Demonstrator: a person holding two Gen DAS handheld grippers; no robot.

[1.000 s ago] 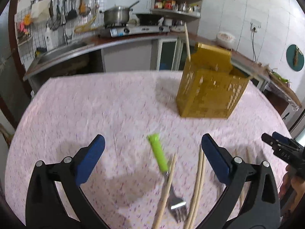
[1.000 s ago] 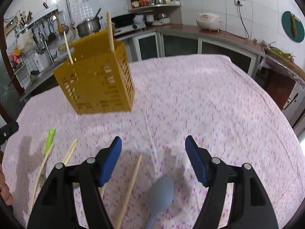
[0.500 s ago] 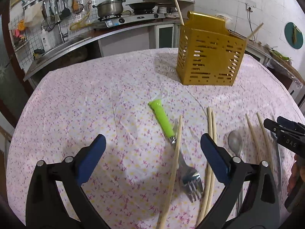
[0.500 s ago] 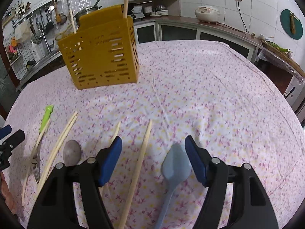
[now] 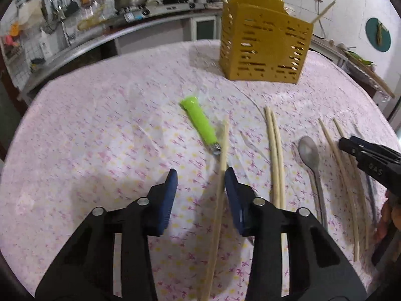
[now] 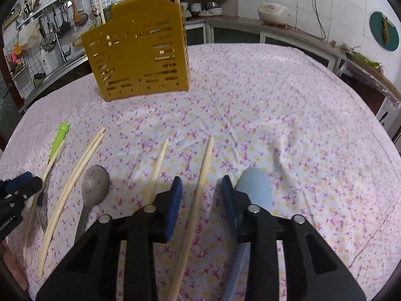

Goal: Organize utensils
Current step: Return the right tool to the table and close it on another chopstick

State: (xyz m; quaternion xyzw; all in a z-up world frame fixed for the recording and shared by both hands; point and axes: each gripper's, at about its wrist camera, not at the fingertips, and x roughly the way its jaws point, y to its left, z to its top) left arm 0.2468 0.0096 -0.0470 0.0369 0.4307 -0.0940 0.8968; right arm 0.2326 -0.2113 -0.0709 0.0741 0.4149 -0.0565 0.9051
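Left wrist view: left gripper (image 5: 200, 183) jaws closing around chopstick (image 5: 221, 175), not yet pinched. Right gripper (image 6: 201, 190) closing likewise around another chopstick (image 6: 200, 183). Two sticks already stood in yellow holder (image 6: 137, 47) (table's far side); fork (image 5: 200, 123), spoon (image 6: 94, 188), remaining chopsticks left near table's front edge.

I am seeing matt wooden chopsticks (image 6: 200, 188), a dull metal spoon (image 6: 94, 185), a slotted glossy plastic caddy (image 6: 140, 60), and creased floral cloth (image 6: 275, 115).
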